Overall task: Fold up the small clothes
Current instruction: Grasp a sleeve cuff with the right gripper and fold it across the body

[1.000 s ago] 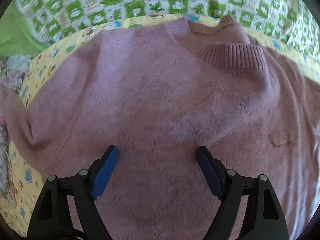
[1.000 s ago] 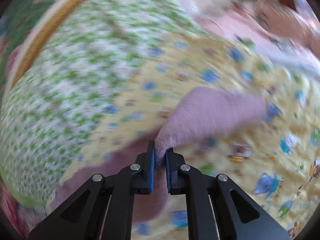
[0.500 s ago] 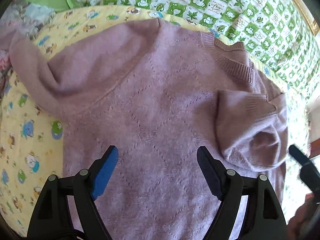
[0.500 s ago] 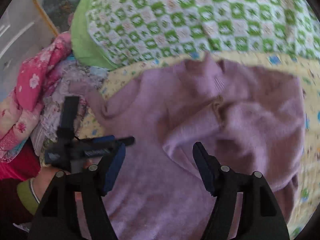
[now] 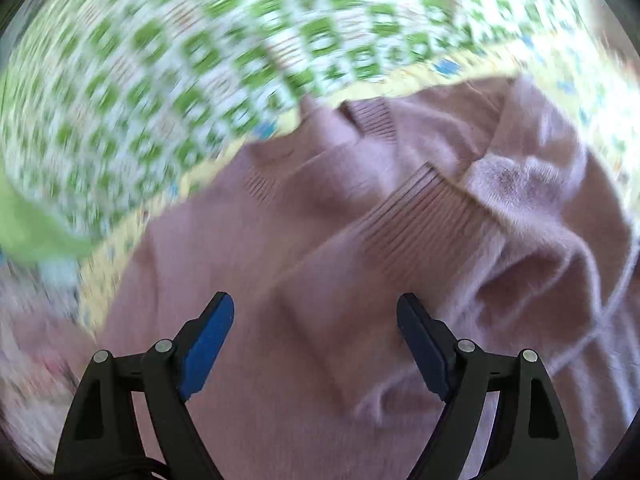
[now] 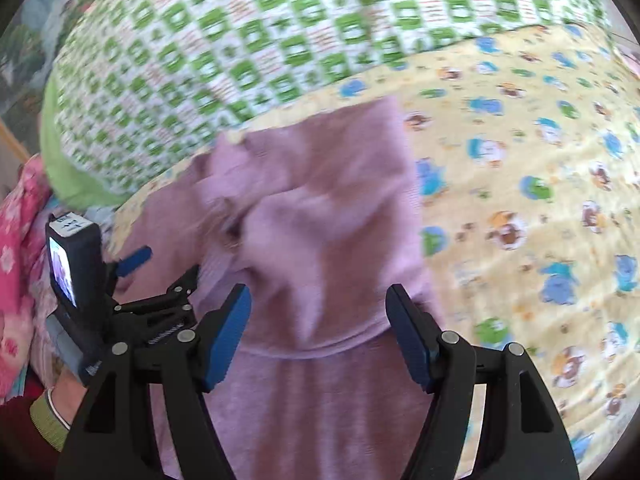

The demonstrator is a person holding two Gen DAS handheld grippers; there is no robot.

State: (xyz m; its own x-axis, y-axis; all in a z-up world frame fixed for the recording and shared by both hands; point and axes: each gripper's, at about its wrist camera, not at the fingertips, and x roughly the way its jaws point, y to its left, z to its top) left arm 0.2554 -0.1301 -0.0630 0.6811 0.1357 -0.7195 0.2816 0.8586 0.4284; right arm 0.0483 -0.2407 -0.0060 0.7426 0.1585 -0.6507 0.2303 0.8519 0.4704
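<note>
A pink knitted sweater point(image 5: 320, 248) lies on a yellow cartoon-print sheet point(image 6: 520, 200). One sleeve with a ribbed cuff point(image 5: 420, 220) is folded across its chest. My left gripper point(image 5: 314, 340) is open and empty, low over the sweater's body. My right gripper point(image 6: 318, 332) is open and empty, above the sweater's folded right side point(image 6: 328, 216). The left gripper also shows in the right wrist view point(image 6: 136, 280), at the sweater's left edge. The left wrist view is blurred by motion.
A green-and-white checked quilt point(image 6: 280, 32) lies beyond the sweater. Pink flowered clothes point(image 6: 20, 240) are piled at the left. The person's hand with a green cuff point(image 6: 48, 416) holds the left gripper.
My right gripper carried the sleeve over the chest, opened and let it go. My left gripper has swung in closer to the collar and folded sleeve, still open.
</note>
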